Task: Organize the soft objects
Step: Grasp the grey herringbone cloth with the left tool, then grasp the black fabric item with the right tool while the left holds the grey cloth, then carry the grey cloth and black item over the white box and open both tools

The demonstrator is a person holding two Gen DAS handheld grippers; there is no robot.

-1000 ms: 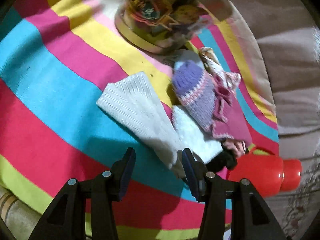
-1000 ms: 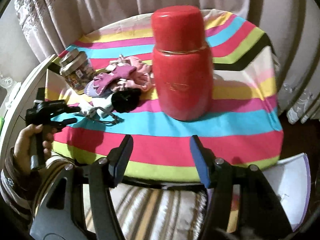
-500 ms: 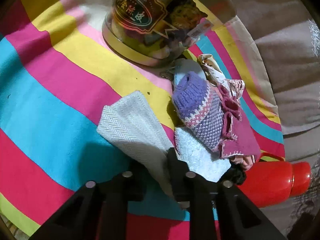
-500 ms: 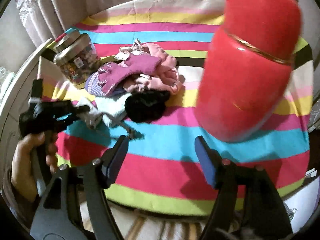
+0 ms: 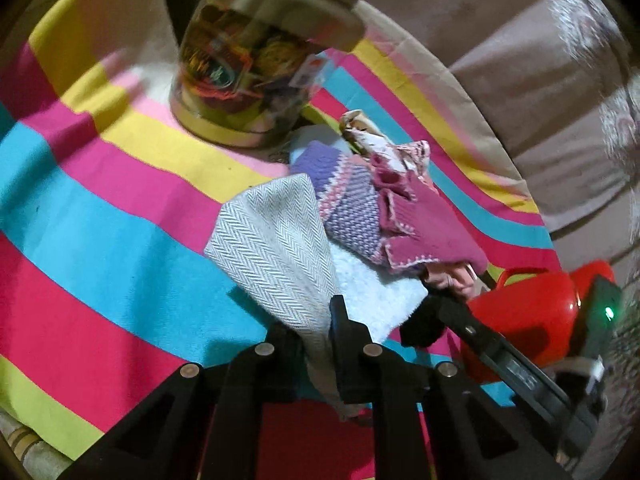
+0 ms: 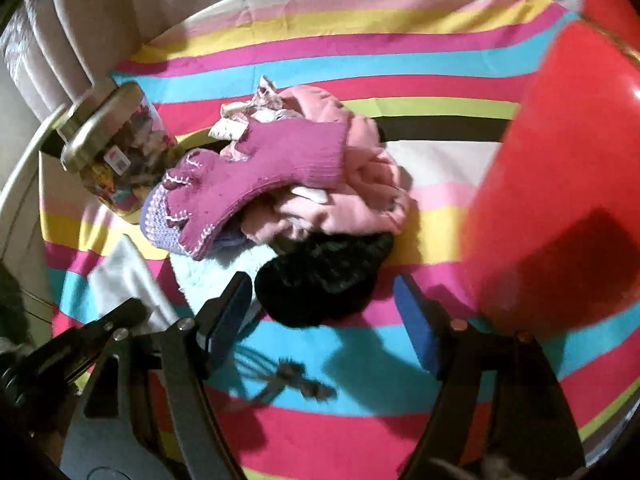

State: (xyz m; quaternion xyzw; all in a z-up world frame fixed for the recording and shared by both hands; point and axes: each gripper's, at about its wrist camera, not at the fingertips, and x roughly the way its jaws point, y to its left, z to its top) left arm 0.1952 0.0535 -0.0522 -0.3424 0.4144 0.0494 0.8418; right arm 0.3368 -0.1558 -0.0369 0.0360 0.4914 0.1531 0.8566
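A heap of soft things lies on the striped tablecloth [image 6: 400, 60]: a magenta glove [image 6: 260, 176], a pink garment [image 6: 360, 192], a purple knitted hat [image 5: 344, 208], a white fluffy cloth [image 5: 376, 292] and a black fuzzy item [image 6: 324, 276]. My left gripper [image 5: 320, 332] is shut on the near corner of a grey herringbone cloth [image 5: 276, 248], which rises off the table towards the jaws. My right gripper [image 6: 324, 316] stands open just short of the black fuzzy item, with nothing pinched. The left gripper [image 6: 80, 344] also shows at the lower left of the right wrist view.
A glass jar [image 6: 116, 156] with a metal lid and colourful contents stands behind the heap on the left. A tall red flask [image 6: 560, 184] stands close on the right of the right gripper. Curtains [image 5: 540, 60] hang behind the round table's far edge.
The left jaws have closed on the herringbone cloth and raised its corner. The right gripper has dropped and moved in towards the heap, with its jaws wider; the flask has slid to the right edge.
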